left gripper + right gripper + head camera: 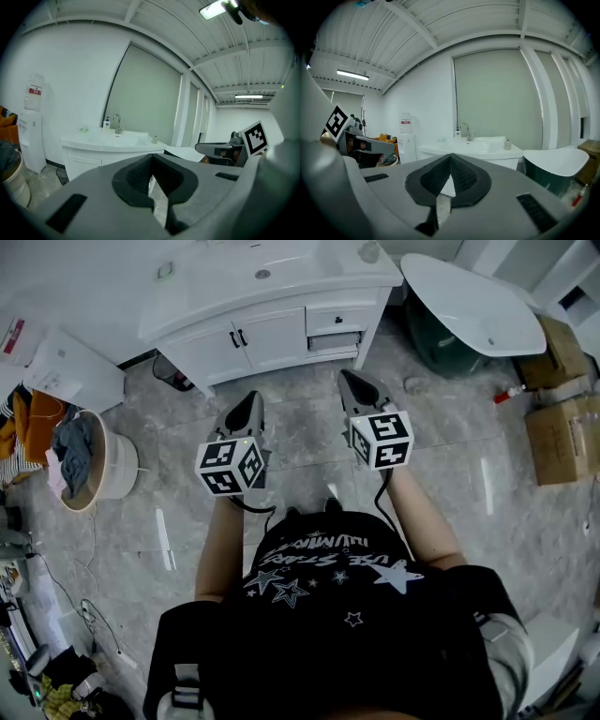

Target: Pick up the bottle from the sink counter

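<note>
the left tool (152, 164) and right tool (450, 161) are closed on nothing, well apart from the bottle (107, 123) by the tap (116, 124) on the desk (93, 140). reaching it with jaws unopened would likely topple it.

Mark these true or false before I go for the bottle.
The left gripper and right gripper have jaws shut on nothing. True.
A white pump bottle with a blue label stands beside the chrome faucet on the white sink counter. True.
The left gripper touches that bottle. False: it is over the grey tiled floor, well short of the counter.
The white oval bathtub stands left of the counter. False: it stands to the right.
</note>
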The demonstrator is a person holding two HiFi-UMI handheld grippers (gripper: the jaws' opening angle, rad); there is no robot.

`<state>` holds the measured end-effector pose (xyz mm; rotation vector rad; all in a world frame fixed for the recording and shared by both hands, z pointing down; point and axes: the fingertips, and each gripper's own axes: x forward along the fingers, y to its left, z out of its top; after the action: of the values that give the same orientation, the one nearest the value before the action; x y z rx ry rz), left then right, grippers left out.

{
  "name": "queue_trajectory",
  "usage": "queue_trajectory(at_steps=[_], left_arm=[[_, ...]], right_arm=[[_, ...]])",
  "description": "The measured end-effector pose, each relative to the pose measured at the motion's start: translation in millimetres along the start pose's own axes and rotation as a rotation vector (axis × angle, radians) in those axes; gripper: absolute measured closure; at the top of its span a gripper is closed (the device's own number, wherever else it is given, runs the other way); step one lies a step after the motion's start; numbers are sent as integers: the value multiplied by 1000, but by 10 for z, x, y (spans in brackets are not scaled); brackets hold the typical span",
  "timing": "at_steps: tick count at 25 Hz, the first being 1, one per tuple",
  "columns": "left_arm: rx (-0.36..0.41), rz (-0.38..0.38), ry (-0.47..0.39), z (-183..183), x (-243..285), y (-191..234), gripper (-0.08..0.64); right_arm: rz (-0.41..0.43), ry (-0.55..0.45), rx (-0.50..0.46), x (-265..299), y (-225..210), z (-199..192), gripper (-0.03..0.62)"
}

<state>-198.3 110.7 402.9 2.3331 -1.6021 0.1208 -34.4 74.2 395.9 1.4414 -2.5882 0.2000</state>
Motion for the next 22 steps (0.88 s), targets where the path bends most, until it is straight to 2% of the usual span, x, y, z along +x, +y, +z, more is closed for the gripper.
queue_trajectory(at_steps=[6,16,22], left_arm=[[6,22,2,-25,102,-142,552],[-7,36,-19,-106,372,-465,552],[-10,44,0,-193,662,-442,552]], right_arm=[[21,-13,40,-57,-168,-33,586],[126,8,102,-114,-540,-247,586],[76,34,80,57,-777,-342,586]])
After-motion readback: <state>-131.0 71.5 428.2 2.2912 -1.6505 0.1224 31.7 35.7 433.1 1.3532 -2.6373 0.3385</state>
